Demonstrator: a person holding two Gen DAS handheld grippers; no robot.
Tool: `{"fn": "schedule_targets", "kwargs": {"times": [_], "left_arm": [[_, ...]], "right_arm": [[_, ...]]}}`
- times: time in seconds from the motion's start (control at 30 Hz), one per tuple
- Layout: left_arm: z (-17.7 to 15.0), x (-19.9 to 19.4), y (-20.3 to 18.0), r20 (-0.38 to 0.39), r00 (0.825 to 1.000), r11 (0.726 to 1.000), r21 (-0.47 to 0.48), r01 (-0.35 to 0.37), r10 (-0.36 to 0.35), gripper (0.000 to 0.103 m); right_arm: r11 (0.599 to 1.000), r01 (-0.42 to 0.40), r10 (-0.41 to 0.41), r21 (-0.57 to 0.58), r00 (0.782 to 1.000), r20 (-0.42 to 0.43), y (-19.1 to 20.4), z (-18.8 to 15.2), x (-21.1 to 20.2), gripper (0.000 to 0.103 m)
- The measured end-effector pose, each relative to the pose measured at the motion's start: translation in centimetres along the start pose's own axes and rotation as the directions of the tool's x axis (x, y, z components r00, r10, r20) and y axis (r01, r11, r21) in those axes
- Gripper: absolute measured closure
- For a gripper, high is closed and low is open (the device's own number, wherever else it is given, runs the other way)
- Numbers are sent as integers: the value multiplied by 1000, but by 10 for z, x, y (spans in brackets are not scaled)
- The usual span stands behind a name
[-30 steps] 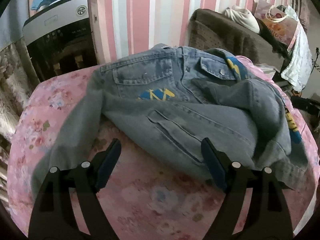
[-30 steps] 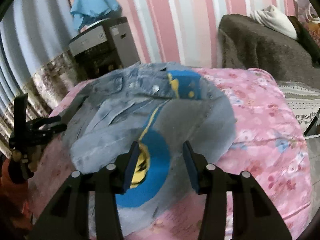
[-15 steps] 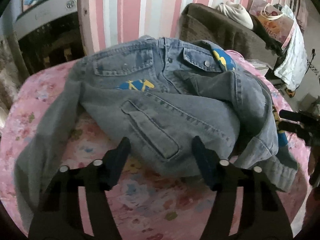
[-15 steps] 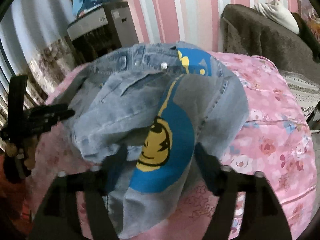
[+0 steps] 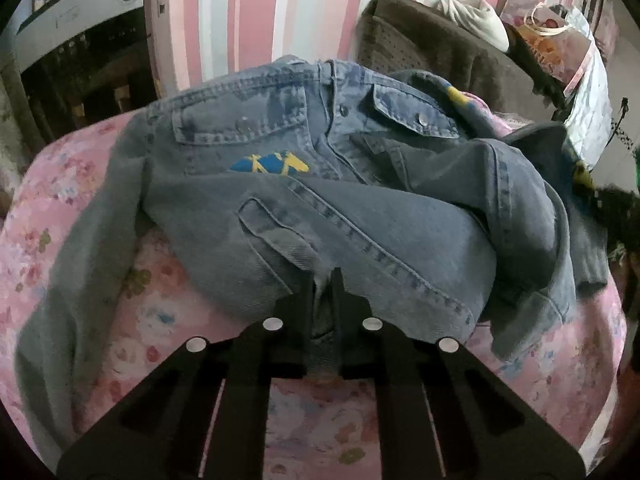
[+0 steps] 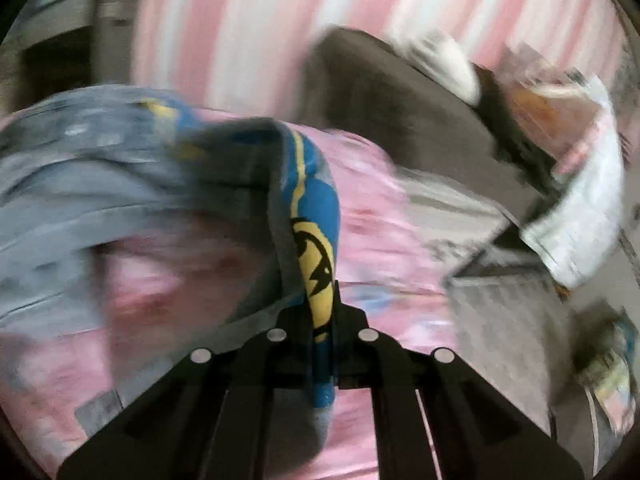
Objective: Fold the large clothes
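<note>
A rumpled denim jacket (image 5: 360, 208) lies spread on a pink floral bed (image 5: 72, 184), ahead of both claws. It looks heavy, thick and floppy, likely to sag between grips, so hems and seams seem the surest holds. The left claw (image 5: 322, 280) has just closed, pinching the near hem. The right claw (image 6: 322, 292) has just closed, pinching the blue-and-yellow printed edge (image 6: 316, 248).
</note>
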State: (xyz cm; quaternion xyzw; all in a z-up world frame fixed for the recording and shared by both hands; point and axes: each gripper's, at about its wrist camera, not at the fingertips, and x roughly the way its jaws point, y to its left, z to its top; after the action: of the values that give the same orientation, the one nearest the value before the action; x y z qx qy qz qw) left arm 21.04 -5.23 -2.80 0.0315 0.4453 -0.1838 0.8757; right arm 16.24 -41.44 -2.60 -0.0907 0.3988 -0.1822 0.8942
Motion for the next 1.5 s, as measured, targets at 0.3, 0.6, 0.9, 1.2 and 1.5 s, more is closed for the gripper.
{"fn": "schedule_targets", "kwargs": {"times": [0.3, 0.6, 0.9, 1.2, 1.5], "left_arm": [[3, 1, -2, -11, 1000, 999, 29, -25, 25, 100], [2, 7, -20, -3, 1000, 1000, 2, 5, -5, 54], [5, 16, -30, 20, 999, 996, 76, -43, 42, 90], [37, -36, 20, 115, 989, 995, 34, -93, 89, 103], [17, -6, 41, -3, 987, 983, 89, -159, 160, 103]], "right_arm": [[949, -236, 230, 207, 972, 54, -16, -10, -18, 47], [609, -739, 749, 288, 656, 98, 78, -10, -36, 47], [690, -698, 702, 190, 710, 60, 123, -11, -36, 99], [974, -189, 215, -125, 944, 250, 97, 17, -82, 101], [976, -100, 102, -195, 995, 4, 85, 2, 7, 100]]}}
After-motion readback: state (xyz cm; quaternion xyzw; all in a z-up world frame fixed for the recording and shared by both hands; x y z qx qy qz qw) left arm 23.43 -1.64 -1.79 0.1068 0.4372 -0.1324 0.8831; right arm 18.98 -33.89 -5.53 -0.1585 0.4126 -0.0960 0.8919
